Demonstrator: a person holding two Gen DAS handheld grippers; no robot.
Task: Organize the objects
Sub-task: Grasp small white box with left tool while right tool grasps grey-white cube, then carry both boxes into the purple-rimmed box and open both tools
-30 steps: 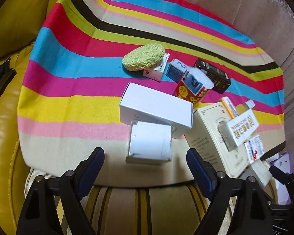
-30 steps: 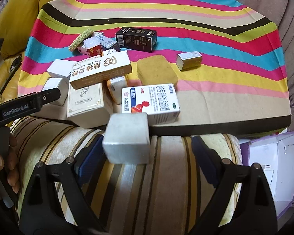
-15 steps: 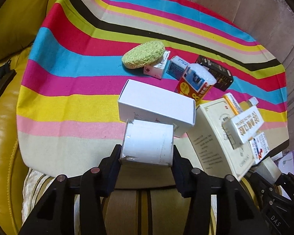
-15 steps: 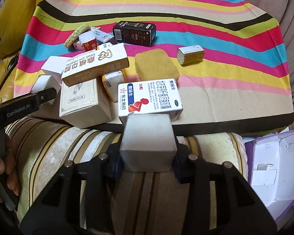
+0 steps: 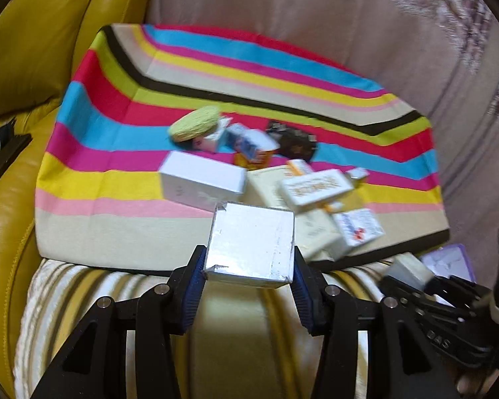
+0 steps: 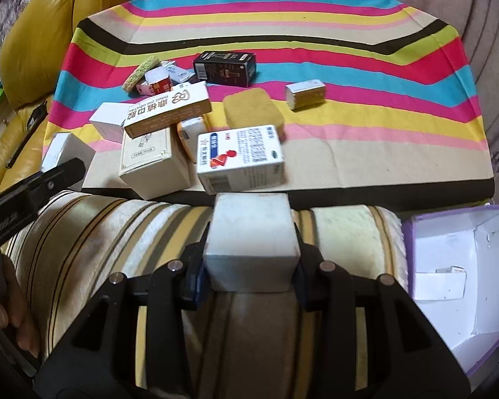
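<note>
Purple open box [image 6: 462,266], right-wrist view only

A home living room: yellow leather sofa [image 5: 26,50], beige cushions (one under a striped cloth [image 6: 316,50])

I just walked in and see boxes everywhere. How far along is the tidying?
Early on, it seems. The purple box on the right holds only a small white item or two. In hand: the left gripper clamps a silver-white box, the right gripper a grey cube. Left: a heap of cartons and sponges on the striped cloth.
</note>
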